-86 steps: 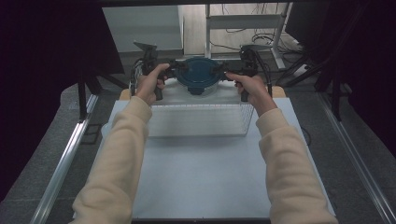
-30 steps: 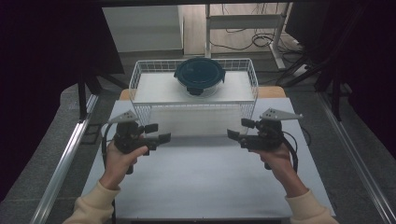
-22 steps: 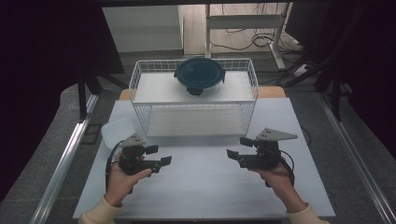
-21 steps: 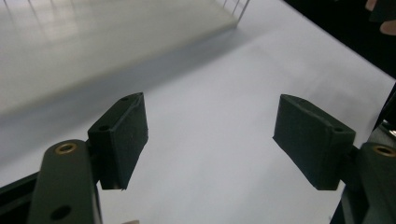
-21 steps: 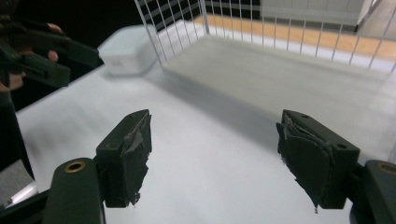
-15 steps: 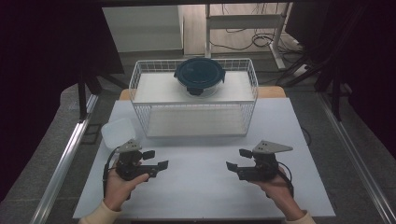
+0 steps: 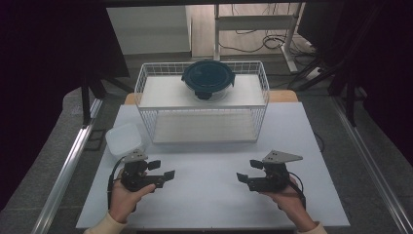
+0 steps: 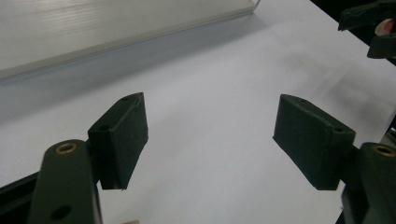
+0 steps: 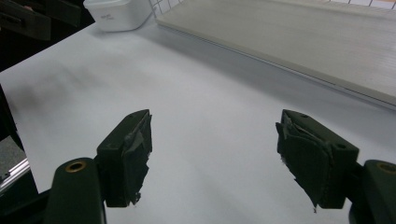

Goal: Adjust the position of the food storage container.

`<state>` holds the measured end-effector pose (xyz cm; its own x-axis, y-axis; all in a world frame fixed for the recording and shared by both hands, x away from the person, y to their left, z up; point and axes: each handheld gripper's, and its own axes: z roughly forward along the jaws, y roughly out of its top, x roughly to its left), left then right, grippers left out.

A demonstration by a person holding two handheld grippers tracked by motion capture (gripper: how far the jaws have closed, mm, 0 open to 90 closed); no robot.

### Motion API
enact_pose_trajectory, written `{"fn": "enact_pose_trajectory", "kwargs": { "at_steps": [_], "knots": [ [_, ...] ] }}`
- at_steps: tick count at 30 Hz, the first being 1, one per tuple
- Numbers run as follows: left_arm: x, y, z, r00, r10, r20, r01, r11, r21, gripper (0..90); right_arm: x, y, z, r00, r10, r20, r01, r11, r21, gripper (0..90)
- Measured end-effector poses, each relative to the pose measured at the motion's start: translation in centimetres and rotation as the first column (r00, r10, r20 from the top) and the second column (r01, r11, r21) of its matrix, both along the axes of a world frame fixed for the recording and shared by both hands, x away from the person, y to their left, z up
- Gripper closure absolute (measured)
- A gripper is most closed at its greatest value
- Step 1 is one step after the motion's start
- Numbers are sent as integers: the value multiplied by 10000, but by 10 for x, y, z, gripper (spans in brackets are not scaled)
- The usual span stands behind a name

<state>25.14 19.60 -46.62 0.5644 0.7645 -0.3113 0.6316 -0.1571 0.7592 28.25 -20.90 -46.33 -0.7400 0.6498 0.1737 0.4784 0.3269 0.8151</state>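
So both sets of jaws are spread wide with nothing between them. The left gripper [image 7: 166, 176] and right gripper [image 7: 245, 179] sit low over the near part of the white table [image 7: 209, 195], tips pointing inward at each other, well apart. In the left gripper view, bare white tabletop [image 8: 210, 107] shows between the pads, and the other gripper [image 8: 371, 25] pokes in at the top right corner. The right gripper's pads [image 9: 306, 156] look pretty chewed up, with torn rubber at the edges.

Moving outward: a small white lidded tub [image 7: 123, 139] sits just behind the left gripper, near the front left corner of the wire basket [image 7: 146, 87]. That basket stands at the far side of the table, and the round dark-blue container [image 7: 208, 79] sits on the board at its top, toward the back. Beyond that it's grey floor, a metal frame with loose cables, and dark curtains on both sides.

Versus about three seconds back: both hands were up at the basket, on either side of the blue container. Now they're pulled back to the near edge and lower, and the container stays on the basket.

Hard to read: the wire mesh washes out against the white, and I can't tell what's inside the blue container or the tub. The forearms are cut off at the bottom edge.
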Motion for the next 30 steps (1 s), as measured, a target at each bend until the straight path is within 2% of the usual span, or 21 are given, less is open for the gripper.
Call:
{"fn": "enact_pose_trajectory", "kwargs": {
  "at_steps": [2,5,10,12,15,20,23,25,30],
  "knots": [
    [2,3,4,9999,-60,116,58,9999,135,258,0,-1,-1,10000,-26,-33,26,10000,-21,262],
    [6,15,18,9996,-16,286,9,9997,235,265,1,0,-2,9999,-58,-148,58,10000,4,262],
    [15,44,46,9965,404,735,-408,9992,31,270,3,1,-2,9998,-109,-194,111,9999,79,262],
    [21,58,55,9950,400,913,-393,9992,-95,275,2,1,-2,9998,-107,-181,108,9999,49,262],
    [36,79,64,9928,743,939,-729,9972,-184,286,2,-1,-3,9996,-163,-223,164,9999,30,262],
    [66,110,65,9844,1549,830,-1566,9876,136,323,5,-3,-5,9992,-264,-315,266,9996,80,262],
    [80,125,59,9806,1886,537,-1890,9820,36,351,5,-3,-6,9990,-264,-358,265,9996,27,262],
    [87,130,55,9796,1962,439,-1975,9799,264,370,6,-4,-6,9991,-280,-325,281,9996,24,262],
    [104,137,47,9741,2253,213,-2261,9728,496,401,7,-5,-6,9986,-350,-386,351,9994,31,262]
  ]
}}
